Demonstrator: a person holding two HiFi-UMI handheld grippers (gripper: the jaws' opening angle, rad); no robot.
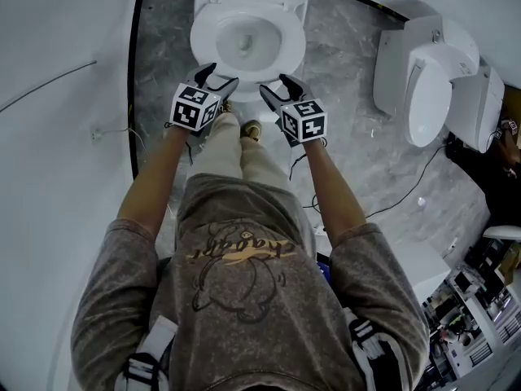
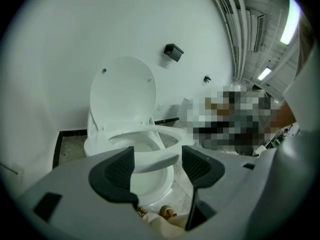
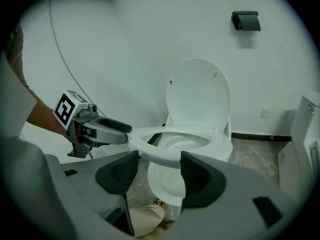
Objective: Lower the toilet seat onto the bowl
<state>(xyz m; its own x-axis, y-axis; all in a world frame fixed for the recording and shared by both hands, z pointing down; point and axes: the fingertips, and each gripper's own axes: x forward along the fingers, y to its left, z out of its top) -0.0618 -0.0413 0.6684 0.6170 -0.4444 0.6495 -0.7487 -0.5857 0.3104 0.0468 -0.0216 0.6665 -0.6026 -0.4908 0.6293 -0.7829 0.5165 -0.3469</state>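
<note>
A white toilet (image 1: 248,39) stands against the wall, its lid (image 3: 199,94) upright. The seat ring (image 3: 175,141) lies about level over the bowl (image 3: 167,184); whether it rests fully on the rim I cannot tell. My left gripper (image 1: 218,78) is open at the seat's front left, and in the right gripper view one of its fingertips (image 3: 125,129) sits at the ring's edge. My right gripper (image 1: 277,86) is open at the front right, close to the ring. In each gripper view (image 2: 157,156) (image 3: 159,161) the seat front (image 2: 150,156) shows beyond the open jaws, nothing held.
A second white toilet fixture (image 1: 431,88) stands on the grey floor to the right, with cables (image 1: 399,198) trailing near it. A white wall (image 1: 57,137) closes the left side. A dark box (image 3: 245,20) is mounted on the wall above. My shoes (image 1: 251,129) are just before the bowl.
</note>
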